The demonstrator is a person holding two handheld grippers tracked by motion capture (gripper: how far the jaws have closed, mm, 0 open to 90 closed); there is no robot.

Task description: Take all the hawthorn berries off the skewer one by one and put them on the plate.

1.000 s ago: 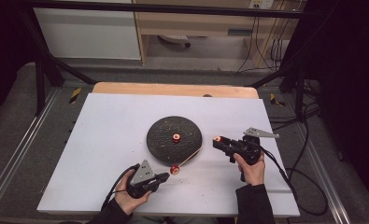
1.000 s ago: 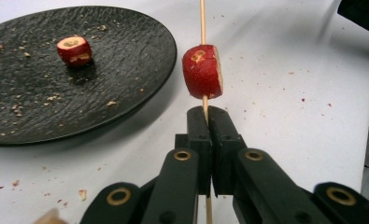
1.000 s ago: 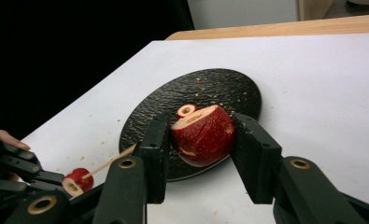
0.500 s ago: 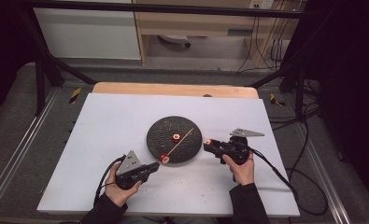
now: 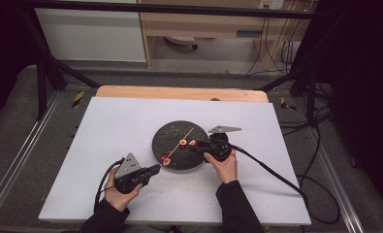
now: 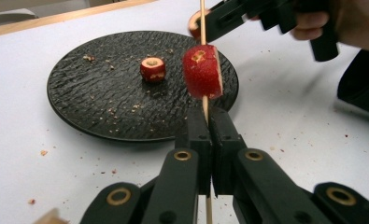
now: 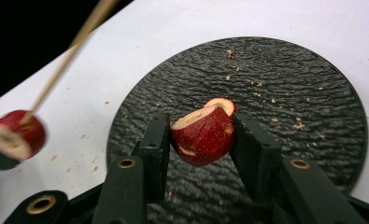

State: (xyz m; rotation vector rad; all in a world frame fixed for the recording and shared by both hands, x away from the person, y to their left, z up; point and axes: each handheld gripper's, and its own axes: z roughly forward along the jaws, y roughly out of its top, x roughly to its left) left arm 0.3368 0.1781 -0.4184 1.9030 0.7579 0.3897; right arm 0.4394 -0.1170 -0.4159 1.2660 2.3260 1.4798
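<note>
White table, red apple chunk, pale cut face, cored

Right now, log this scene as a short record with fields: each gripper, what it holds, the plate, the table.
left gripper: jaws shut on skewer, one apple piece threaded on it
right gripper: jaws shut on a second apple piece, held over the plate
plate: black, round, crumbs on it
loose piece: third apple piece, lying on the plate
skewer tip: points up past the right gripper's piece
table: white, scattered crumbs
</note>
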